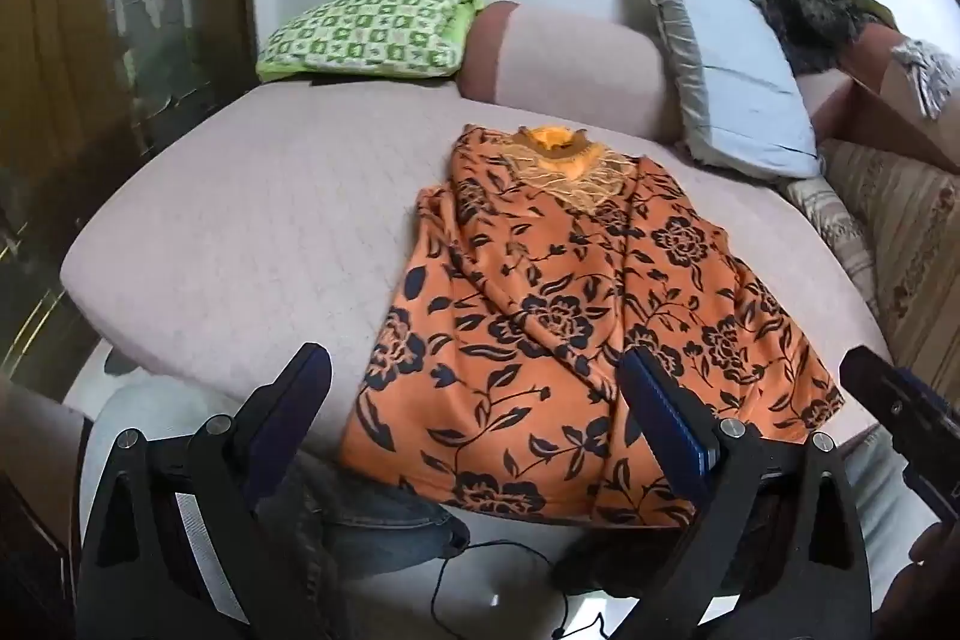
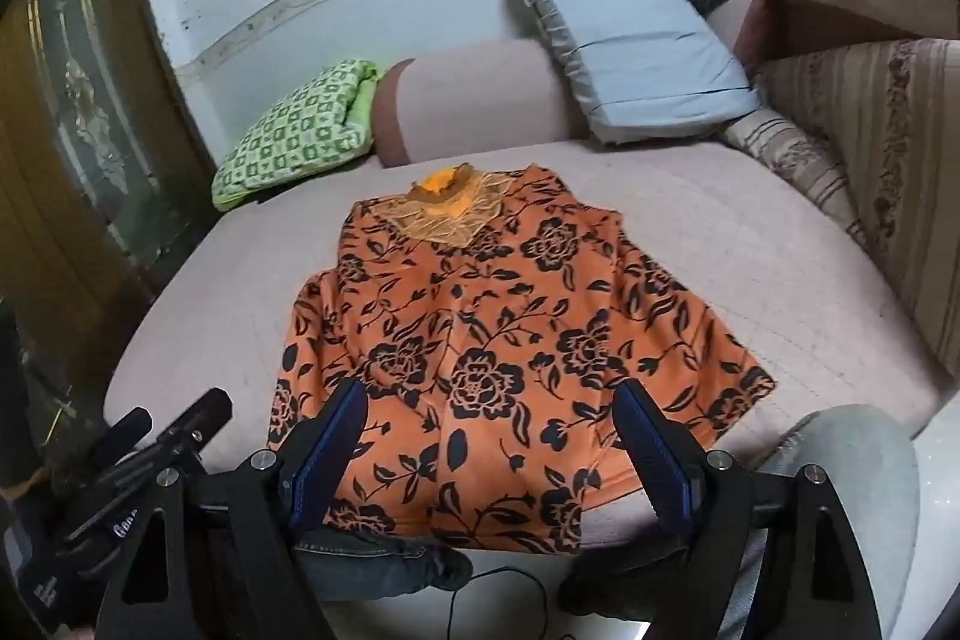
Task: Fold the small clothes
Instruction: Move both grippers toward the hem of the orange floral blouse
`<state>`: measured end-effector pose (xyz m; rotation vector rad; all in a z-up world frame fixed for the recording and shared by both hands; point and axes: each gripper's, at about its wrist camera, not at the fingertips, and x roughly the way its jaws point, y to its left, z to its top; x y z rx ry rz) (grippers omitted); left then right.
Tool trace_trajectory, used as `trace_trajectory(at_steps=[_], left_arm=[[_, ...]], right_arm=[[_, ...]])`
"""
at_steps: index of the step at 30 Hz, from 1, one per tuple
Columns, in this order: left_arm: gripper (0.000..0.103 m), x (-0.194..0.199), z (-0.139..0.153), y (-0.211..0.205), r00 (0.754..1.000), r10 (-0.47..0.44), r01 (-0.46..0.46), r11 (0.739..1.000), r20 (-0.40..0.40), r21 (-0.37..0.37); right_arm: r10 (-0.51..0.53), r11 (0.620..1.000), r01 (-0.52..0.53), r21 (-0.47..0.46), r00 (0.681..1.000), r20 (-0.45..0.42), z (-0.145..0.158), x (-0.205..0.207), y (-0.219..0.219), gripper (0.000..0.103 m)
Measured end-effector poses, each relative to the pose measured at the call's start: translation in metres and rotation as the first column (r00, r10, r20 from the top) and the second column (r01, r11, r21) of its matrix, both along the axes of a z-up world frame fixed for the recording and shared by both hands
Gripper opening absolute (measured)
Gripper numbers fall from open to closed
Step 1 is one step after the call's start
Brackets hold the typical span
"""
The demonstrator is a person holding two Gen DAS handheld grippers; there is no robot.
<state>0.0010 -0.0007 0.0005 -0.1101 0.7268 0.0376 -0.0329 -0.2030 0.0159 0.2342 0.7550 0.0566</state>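
Surroundings, far edge of pink mattress (image 1: pixel 228 244): green checked cushion (image 1: pixel 366 25) left, pink bolster (image 1: pixel 564 70) centre, grey pillow (image 1: pixel 732 70) right, all well apart from garment. Nothing lying on garment.

Orange floral top (image 1: pixel 540 328) spread flat mid-mattress, near front edge. Long axis front to back; neckline (image 2: pixel 447 196) pointing toward bolster, hem (image 2: pixel 456 514) overhanging front edge.

Left gripper (image 1: pixel 474 382): jaws fully apart, empty. Right gripper (image 2: pixel 489 418): jaws fully apart, empty, above hem.
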Motion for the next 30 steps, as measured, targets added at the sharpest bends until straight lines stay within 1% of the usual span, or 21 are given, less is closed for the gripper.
trace_trajectory(at_steps=[1, 3, 6, 7, 8, 10, 11, 12, 15, 17, 18, 21, 22, 24, 28, 30], left_arm=[[0.097, 0.003, 0.001, -0.001, 1.000, -0.013, 0.013, 1.000, 0.004, -0.001], [0.097, 0.010, 0.004, -0.002, 0.999, -0.039, 0.039, 0.999, 0.009, -0.013], [0.097, 0.022, 0.008, -0.001, 0.997, -0.069, 0.070, 0.997, 0.033, -0.031], [0.097, 0.027, 0.009, -0.001, 0.996, -0.083, 0.084, 0.996, 0.041, -0.039], [0.097, 0.031, 0.009, -0.005, 0.994, -0.092, 0.095, 0.994, 0.060, -0.062], [0.097, 0.039, 0.010, -0.006, 0.990, -0.117, 0.121, 0.991, 0.076, -0.054], [0.097, 0.044, 0.003, 0.001, 0.990, -0.126, 0.128, 0.991, 0.058, -0.030], [0.097, 0.047, 0.002, 0.003, 0.990, -0.127, 0.129, 0.991, 0.065, -0.028], [0.097, 0.056, -0.009, 0.012, 0.990, -0.137, 0.140, 0.988, 0.042, -0.066], [0.097, 0.060, -0.014, 0.015, 0.989, -0.149, 0.151, 0.986, 0.025, -0.074], [0.097, 0.062, -0.015, 0.015, 0.988, -0.151, 0.152, 0.986, 0.018, -0.067], [0.097, 0.064, -0.019, 0.013, 0.988, -0.150, 0.151, 0.988, 0.030, -0.038], [0.097, 0.064, -0.021, 0.013, 0.989, -0.145, 0.145, 0.989, 0.034, -0.001], [0.097, 0.064, -0.024, 0.014, 0.989, -0.144, 0.143, 0.989, 0.023, 0.028], [0.097, 0.067, -0.030, 0.013, 0.990, -0.143, 0.143, 0.988, -0.009, 0.058], [0.097, 0.068, -0.032, 0.011, 0.989, -0.144, 0.145, 0.988, -0.016, 0.060]], right_arm=[[-0.014, 1.000, 0.014, -0.017, 1.000, 0.000, 0.006, -0.003, 0.007, 0.083], [-0.033, 0.999, 0.033, -0.043, 0.999, 0.010, 0.009, -0.005, 0.010, 0.083], [-0.063, 0.996, 0.064, -0.063, 0.998, 0.018, 0.016, -0.001, 0.015, 0.083], [-0.073, 0.994, 0.076, -0.079, 0.996, 0.041, 0.018, -0.003, 0.016, 0.083], [-0.086, 0.992, 0.089, -0.091, 0.996, 0.037, 0.018, -0.002, 0.018, 0.083], [-0.109, 0.987, 0.111, -0.120, 0.994, 0.024, 0.018, 0.002, 0.023, 0.083], [-0.117, 0.984, 0.119, -0.132, 0.993, 0.018, 0.018, 0.004, 0.025, 0.083], [-0.127, 0.982, 0.127, -0.139, 0.992, 0.007, 0.017, 0.006, 0.028, 0.083], [-0.170, 0.976, 0.167, -0.138, 0.985, -0.011, 0.014, 0.010, 0.030, 0.083], [-0.197, 0.971, 0.190, -0.145, 0.980, -0.039, 0.012, 0.010, 0.035, 0.083], [-0.203, 0.970, 0.194, -0.144, 0.978, -0.052, 0.011, 0.011, 0.038, 0.083], [-0.208, 0.968, 0.193, -0.162, 0.975, -0.082, 0.010, 0.014, 0.048, 0.083], [-0.210, 0.966, 0.193, -0.174, 0.974, -0.089, 0.010, 0.015, 0.051, 0.083], [-0.212, 0.966, 0.193, -0.174, 0.973, -0.094, 0.010, 0.015, 0.054, 0.083], [-0.197, 0.969, 0.180, -0.171, 0.976, -0.087, 0.010, 0.013, 0.055, 0.083], [-0.198, 0.971, 0.184, -0.154, 0.977, -0.084, 0.009, 0.013, 0.051, 0.083]])
